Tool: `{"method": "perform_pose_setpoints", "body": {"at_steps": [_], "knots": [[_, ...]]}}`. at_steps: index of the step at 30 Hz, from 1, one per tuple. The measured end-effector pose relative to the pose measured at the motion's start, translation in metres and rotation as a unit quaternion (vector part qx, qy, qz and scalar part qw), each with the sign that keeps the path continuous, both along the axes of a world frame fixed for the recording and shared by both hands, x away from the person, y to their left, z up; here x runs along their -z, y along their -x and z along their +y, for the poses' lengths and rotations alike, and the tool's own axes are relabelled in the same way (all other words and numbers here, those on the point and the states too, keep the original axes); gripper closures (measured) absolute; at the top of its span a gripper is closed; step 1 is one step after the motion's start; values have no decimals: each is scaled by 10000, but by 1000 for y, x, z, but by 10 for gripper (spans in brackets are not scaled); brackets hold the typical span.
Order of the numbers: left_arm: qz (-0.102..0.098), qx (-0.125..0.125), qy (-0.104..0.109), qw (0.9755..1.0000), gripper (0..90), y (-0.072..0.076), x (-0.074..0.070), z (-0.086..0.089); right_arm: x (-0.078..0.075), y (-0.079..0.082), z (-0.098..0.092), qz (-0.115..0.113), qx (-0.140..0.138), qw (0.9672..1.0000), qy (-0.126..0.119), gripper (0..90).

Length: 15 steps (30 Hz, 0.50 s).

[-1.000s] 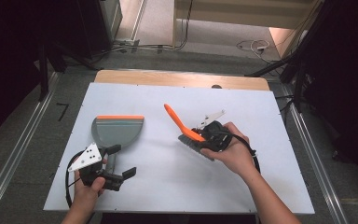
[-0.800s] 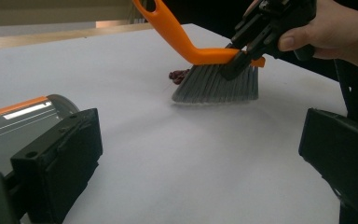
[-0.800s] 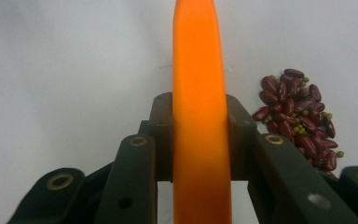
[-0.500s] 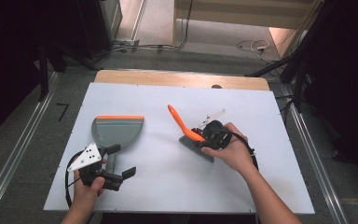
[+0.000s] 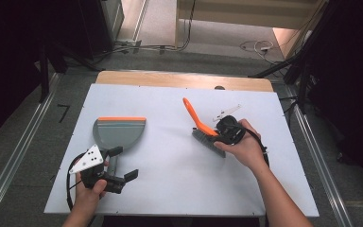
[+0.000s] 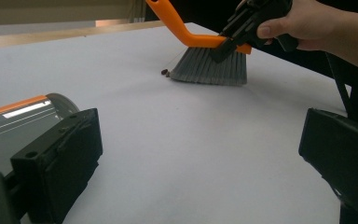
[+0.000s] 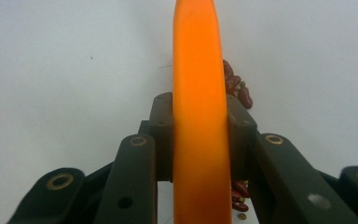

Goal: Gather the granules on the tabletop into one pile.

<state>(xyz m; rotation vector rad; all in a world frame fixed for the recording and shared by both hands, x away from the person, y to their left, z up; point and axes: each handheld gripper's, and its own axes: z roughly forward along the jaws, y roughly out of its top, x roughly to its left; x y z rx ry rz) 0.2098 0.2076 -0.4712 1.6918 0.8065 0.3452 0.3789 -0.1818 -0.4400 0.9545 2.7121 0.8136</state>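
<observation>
A hand brush with an orange handle (image 5: 192, 112) and grey bristles (image 5: 209, 142) stands on the white table (image 5: 170, 189), right of centre. My right gripper (image 5: 217, 135) is shut on the orange handle (image 7: 199, 93) just above the bristles (image 6: 209, 67). Several dark red beans (image 7: 235, 86) lie on the table beside the brush; one bean (image 6: 164, 72) sits at the bristles' edge. A grey dustpan (image 5: 119, 133) with an orange lip lies flat at the left. My left gripper (image 5: 125, 162) stands open near its handle, with the dustpan (image 6: 14, 123) behind the left jaw and nothing between the jaws.
A wooden strip (image 5: 184, 79) runs along the table's far edge. Metal rails (image 5: 14, 161) flank the table on both sides. Cables (image 5: 260, 46) lie on the floor beyond it. Bare white surface (image 6: 191, 140) lies between the dustpan and the brush.
My right gripper has carried the brush a little to the right across the table. The left gripper and the dustpan have stayed where they were.
</observation>
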Motion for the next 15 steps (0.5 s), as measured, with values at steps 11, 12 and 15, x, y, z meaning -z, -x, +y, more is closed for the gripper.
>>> {"method": "perform_pose_setpoints", "body": {"at_steps": [11,12,15], "knots": [[-8,9,-15,10000,5,0,0,0,-19,6,-13,-133,106,9992,-368,685],[-10,5,-9,10000,5,0,0,0,-20,7,-14,-153,132,9991,-371,685],[-4,3,9,10000,5,0,0,0,-25,9,-20,-158,176,9988,-430,685]]}}
